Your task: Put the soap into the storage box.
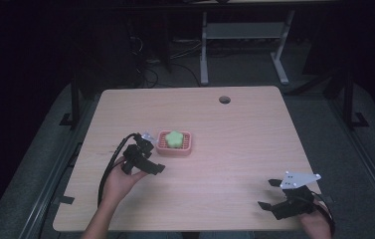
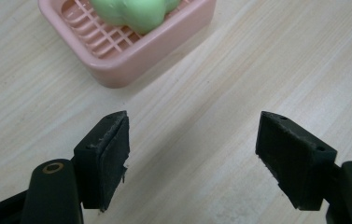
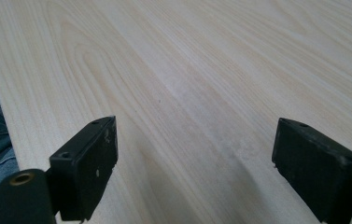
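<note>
The wooden table carries a pink slatted soap dish left of its middle, with a green flower-shaped soap lying in it. My left gripper hovers just beside the dish's near left corner, jaws wide apart and holding nothing. My right gripper sits well apart at the near right edge, likewise spread and empty.
</note>
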`<state>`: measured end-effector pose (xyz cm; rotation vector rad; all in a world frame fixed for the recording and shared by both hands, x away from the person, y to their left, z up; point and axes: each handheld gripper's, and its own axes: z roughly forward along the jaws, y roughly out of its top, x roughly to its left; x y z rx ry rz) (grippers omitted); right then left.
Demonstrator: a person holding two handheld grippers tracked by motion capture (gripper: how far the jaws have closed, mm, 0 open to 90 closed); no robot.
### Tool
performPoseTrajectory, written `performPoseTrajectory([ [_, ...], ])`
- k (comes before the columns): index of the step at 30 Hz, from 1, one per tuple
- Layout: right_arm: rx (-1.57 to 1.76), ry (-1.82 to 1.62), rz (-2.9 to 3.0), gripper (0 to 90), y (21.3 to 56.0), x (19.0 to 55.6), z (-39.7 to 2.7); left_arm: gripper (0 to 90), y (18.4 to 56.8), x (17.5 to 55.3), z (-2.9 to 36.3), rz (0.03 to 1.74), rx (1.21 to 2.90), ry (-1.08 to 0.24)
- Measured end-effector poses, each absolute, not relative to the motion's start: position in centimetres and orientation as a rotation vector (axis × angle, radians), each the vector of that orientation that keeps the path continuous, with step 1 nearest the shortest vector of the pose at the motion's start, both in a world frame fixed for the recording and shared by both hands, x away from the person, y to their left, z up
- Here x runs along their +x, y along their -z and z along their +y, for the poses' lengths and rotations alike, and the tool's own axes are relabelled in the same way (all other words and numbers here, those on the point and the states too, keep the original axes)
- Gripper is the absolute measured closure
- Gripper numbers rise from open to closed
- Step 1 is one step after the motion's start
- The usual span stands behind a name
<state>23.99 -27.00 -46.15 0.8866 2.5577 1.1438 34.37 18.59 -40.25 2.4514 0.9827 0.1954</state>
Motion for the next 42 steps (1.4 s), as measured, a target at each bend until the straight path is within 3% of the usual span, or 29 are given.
performPoseTrajectory([
  [29,0.89,-1.134,2.558,13.8,46.3,24.0,-26.9,26.0,41.7,29.8,20.9,0.975,2.383,-0.216],
  [42,0.892,-1.132,2.563,13.8,46.3,24.0,-26.8,23.7,43.7,29.8,22.7,1.035,2.239,-0.206],
])
